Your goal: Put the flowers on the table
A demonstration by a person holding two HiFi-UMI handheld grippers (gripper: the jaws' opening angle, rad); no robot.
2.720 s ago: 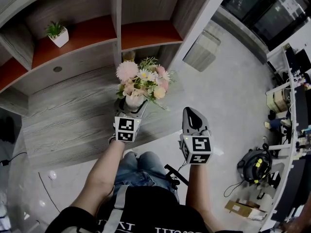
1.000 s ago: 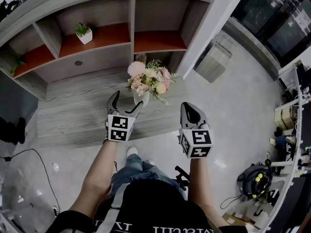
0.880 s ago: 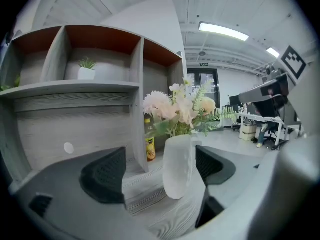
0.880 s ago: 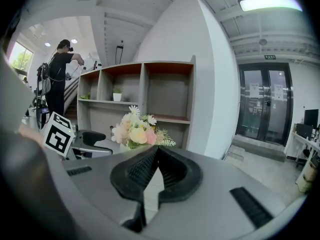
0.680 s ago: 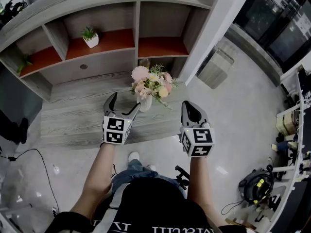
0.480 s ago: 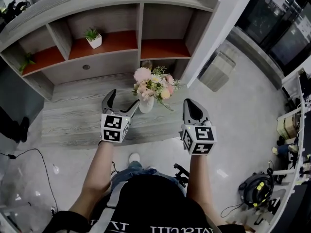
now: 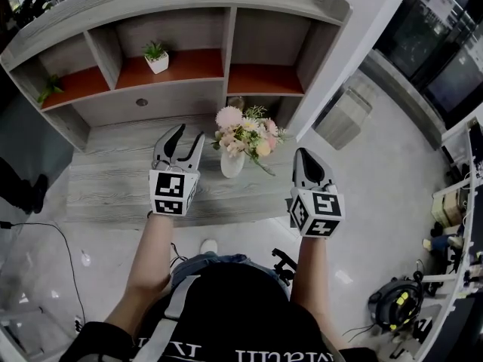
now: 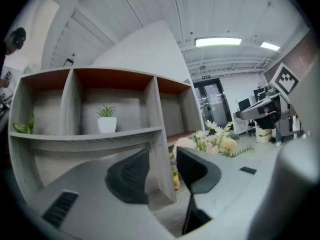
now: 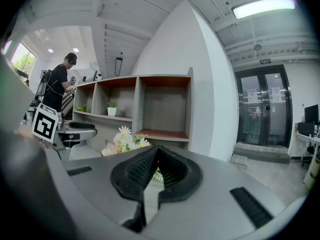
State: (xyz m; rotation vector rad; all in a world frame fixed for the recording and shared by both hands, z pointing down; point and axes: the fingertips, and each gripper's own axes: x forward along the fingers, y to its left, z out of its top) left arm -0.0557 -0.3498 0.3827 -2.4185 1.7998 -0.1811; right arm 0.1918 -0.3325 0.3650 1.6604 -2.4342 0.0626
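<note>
Grey shelving [image 7: 226, 21] backs our table [image 7: 113, 191]. Our left gripper [image 7: 189, 132] has just been closing and is now half-wide, with nothing between its jaws; our right gripper [image 7: 305, 155] is pinched together, empty. Between them the flowers [image 7: 245, 133] stand on the table. A careless swing could tip them.

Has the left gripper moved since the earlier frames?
Yes: the left gripper has drawn back left, clear of the flower vase; its empty jaws have just been closing.

Grey wooden shelf unit [image 7: 226, 51], pale speckled floor [image 7: 370, 179]
</note>
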